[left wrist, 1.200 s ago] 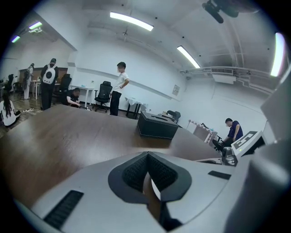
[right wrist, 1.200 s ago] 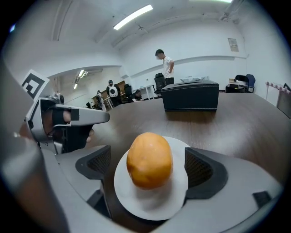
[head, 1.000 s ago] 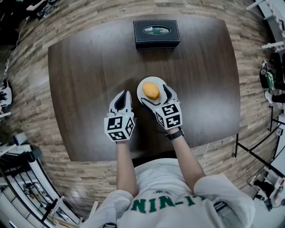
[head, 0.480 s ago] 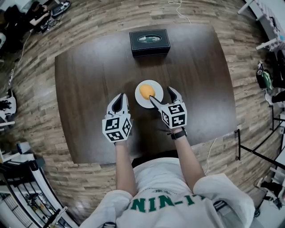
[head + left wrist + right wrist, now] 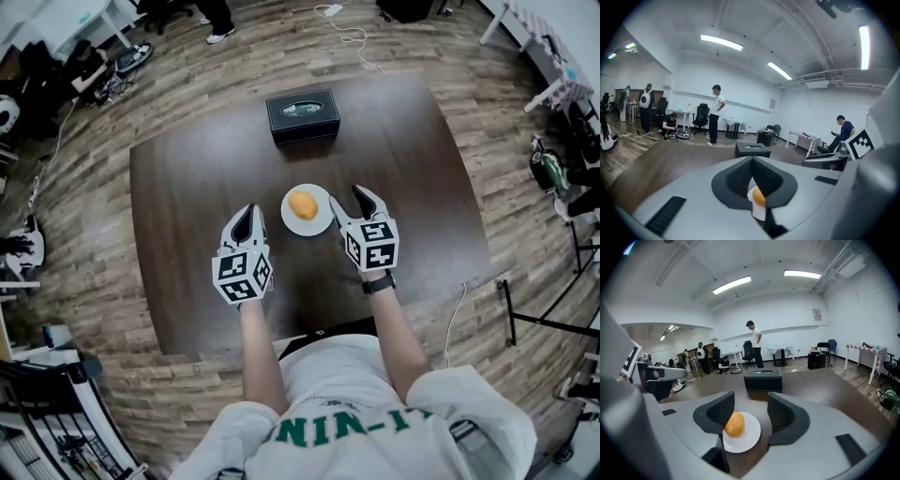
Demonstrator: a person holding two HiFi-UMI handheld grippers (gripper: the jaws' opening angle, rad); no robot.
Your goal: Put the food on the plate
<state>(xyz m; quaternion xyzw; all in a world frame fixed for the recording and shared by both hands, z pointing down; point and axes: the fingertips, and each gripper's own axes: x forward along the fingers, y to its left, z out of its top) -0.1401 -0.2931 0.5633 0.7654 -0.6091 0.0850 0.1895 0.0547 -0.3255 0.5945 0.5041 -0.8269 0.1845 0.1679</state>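
Observation:
An orange, rounded piece of food [image 5: 302, 204] lies on a small white plate [image 5: 317, 221] in the middle of the dark wooden table [image 5: 187, 187]. My right gripper [image 5: 349, 202] hovers just right of the plate, its jaws closing with nothing between them. In the right gripper view the food [image 5: 734, 424] and plate [image 5: 749, 437] lie just beyond the right gripper [image 5: 750, 401]. My left gripper [image 5: 246, 214] is shut and empty, left of the plate. Past the left gripper [image 5: 752, 161], the left gripper view shows a sliver of the food [image 5: 759, 198].
A black tissue box [image 5: 302, 114] stands at the far side of the table, beyond the plate. Chairs, cables and several people are on the wooden floor around the table. A cable hangs near the table's front right corner.
My right gripper has pulled back from around the food to the plate's right side, and its jaws have narrowed. The food stays on the plate. The left gripper has barely moved.

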